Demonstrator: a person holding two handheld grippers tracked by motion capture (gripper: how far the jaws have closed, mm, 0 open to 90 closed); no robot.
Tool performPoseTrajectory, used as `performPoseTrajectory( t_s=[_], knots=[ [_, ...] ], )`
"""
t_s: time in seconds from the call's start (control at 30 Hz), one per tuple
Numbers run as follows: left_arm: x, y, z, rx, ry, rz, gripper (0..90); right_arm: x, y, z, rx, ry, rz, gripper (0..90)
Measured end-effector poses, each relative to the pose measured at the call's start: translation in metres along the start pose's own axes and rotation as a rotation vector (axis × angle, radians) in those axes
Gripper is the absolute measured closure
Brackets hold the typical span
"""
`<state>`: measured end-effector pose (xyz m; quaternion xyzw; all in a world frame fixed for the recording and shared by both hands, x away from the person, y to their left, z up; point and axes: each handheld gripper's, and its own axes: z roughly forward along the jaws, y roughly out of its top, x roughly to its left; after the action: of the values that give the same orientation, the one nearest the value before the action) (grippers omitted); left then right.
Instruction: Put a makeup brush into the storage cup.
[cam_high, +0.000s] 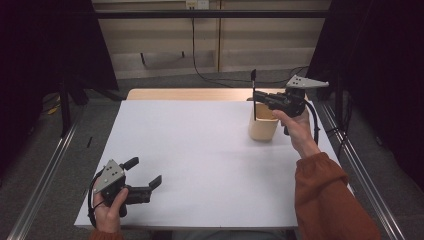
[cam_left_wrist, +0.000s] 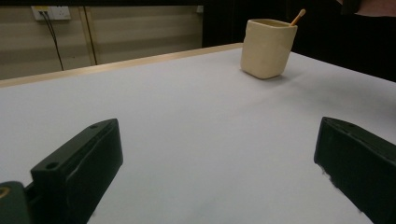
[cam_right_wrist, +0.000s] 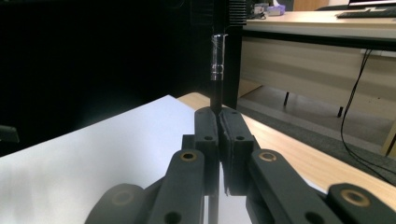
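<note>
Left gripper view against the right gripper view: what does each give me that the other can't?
Left gripper view alone: the cream cup standing on the table, a wooden stick leaning out of it, and the left gripper with its jaws wide apart. Right gripper view alone: the right gripper shut on an upright black pen with a clear band. Both share the white table.

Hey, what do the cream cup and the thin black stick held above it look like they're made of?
The cream cup looks like matte ceramic or stoneware: thick soft-edged walls, dull surface without glare, though moulded plastic is possible. The black stick, pinched upright in the right gripper, looks like a brush or pen: smooth dark handle, with a shiny metal-like or clear band higher up.
</note>
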<state>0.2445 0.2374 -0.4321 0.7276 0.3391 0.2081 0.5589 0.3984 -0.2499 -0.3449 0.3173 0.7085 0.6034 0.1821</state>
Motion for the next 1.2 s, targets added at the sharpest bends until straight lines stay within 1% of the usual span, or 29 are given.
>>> performPoseTrajectory(
  t_s=[0.17,0.33,0.37,0.5,0.63,0.8,0.9,1.07,1.2],
  knots=[
    [0.001,0.000,0.000,-0.002,0.002,-0.003,1.2,-0.006,0.007,-0.001,-0.012,-0.014,-0.001,86.2],
    [0.000,0.000,0.000,-0.001,0.000,0.000,1.2,-0.011,0.010,-0.005,-0.017,-0.031,-0.015,86.2],
    [0.000,0.000,0.000,0.000,0.000,0.003,1.2,-0.012,0.010,-0.006,-0.022,-0.030,-0.012,86.2],
    [0.000,0.000,0.000,-0.001,0.000,0.000,1.2,-0.017,0.008,-0.009,-0.010,-0.059,-0.015,86.2],
    [0.000,0.000,0.000,-0.001,0.000,-0.001,1.2,-0.024,0.007,-0.011,-0.012,-0.078,-0.002,86.2],
    [0.001,0.000,0.000,-0.001,0.000,-0.001,1.2,-0.032,0.004,-0.010,0.006,-0.104,0.010,86.2],
    [0.001,0.000,0.000,-0.001,0.001,-0.002,1.2,-0.035,0.001,-0.009,0.009,-0.109,0.023,86.1],
    [0.001,0.000,-0.001,-0.001,0.000,-0.002,1.2,-0.037,-0.003,-0.009,0.018,-0.117,0.031,86.2],
    [0.001,0.000,0.000,-0.001,-0.002,-0.003,1.2,-0.039,-0.006,-0.008,0.031,-0.115,0.040,86.1]
  ],
)
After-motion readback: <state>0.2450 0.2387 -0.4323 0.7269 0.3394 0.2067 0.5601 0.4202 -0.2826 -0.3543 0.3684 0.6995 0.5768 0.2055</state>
